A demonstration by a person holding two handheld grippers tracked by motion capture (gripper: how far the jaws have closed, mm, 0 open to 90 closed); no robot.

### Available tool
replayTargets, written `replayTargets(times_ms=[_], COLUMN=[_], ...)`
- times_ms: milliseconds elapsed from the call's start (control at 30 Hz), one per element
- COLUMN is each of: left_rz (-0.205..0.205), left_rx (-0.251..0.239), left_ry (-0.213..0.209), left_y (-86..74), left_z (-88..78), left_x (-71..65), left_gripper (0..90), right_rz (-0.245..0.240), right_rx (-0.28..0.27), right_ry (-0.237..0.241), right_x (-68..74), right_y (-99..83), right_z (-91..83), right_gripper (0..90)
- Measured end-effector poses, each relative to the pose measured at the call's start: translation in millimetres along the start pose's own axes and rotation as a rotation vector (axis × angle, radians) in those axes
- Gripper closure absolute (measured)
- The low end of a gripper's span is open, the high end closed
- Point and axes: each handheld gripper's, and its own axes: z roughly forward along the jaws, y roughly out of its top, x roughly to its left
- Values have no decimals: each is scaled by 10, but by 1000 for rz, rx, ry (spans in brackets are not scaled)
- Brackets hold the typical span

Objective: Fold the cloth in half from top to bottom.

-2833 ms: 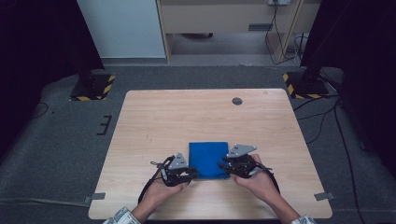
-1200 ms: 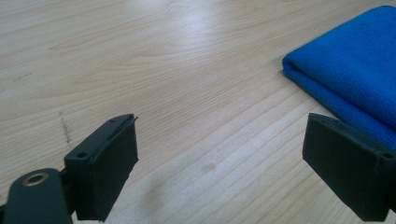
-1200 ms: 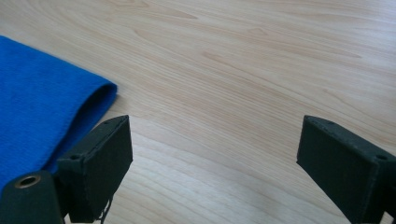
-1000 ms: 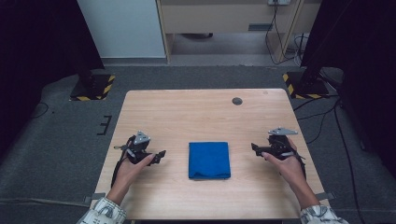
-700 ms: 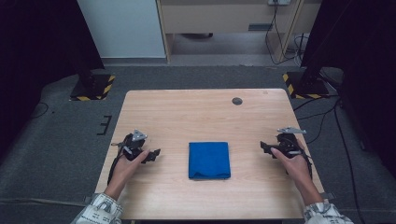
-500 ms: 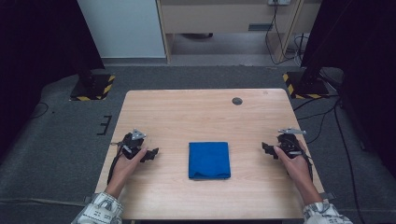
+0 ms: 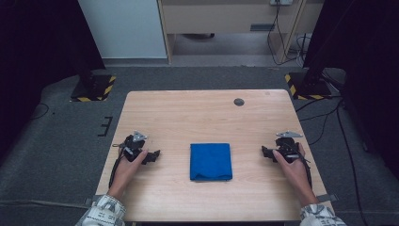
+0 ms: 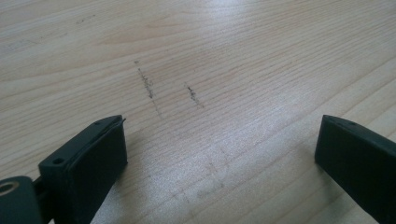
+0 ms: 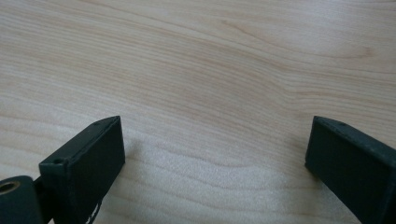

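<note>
The wooden table (image 7: pixel 207 117) occupied the middle of the high view, standing on grey carpet (image 7: pixel 61 141), with a small dark round fitting (image 7: pixel 239 101) set into its far edge region. A folded blue cloth (image 7: pixel 211 161) lay flat near the centre of the near half of the table, squared to the table edges, with nothing resting on it and nothing touching it. The left gripper (image 7: pixel 151 156) was held low at the left side of the table, well apart from the cloth's left edge, its jaws pointing inward toward the cloth. In the left gripper view (image 8: pixel 219 154) the two black jaws stood wide apart, having just been opening further, with bare wood between them marked by a few faint dark scuffs (image 8: pixel 149 86); no object lay between the pads. The right gripper (image 7: pixel 265 151) was held at the right side of the table, likewise well apart from the cloth's right edge and pointing inward. In the right gripper view (image 9: pixel 215 149) its jaws were spread equally wide, with clean wood grain between them and no object in hold. The cloth therefore lay between the two grippers, roughly midway, clear of both. A grey three-cornered plate topped each gripper, and a cable trailed from each toward the person's forearms.
</note>
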Motion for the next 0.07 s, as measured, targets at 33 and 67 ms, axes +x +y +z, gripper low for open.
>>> replayTargets(times_ms=[33,67], left_rz=[0,0], left_rx=[0,0], left_ry=[0,0], left_y=[0,0], left_z=[0,0], left_x=[0,0], left_gripper=[16,16], right_rz=[-5,-10], right_rx=[0,2], right_ry=[5,9], right_x=[-4,-7], right_y=[-6,-11], right_z=[-7,-14], right_gripper=[49,49])
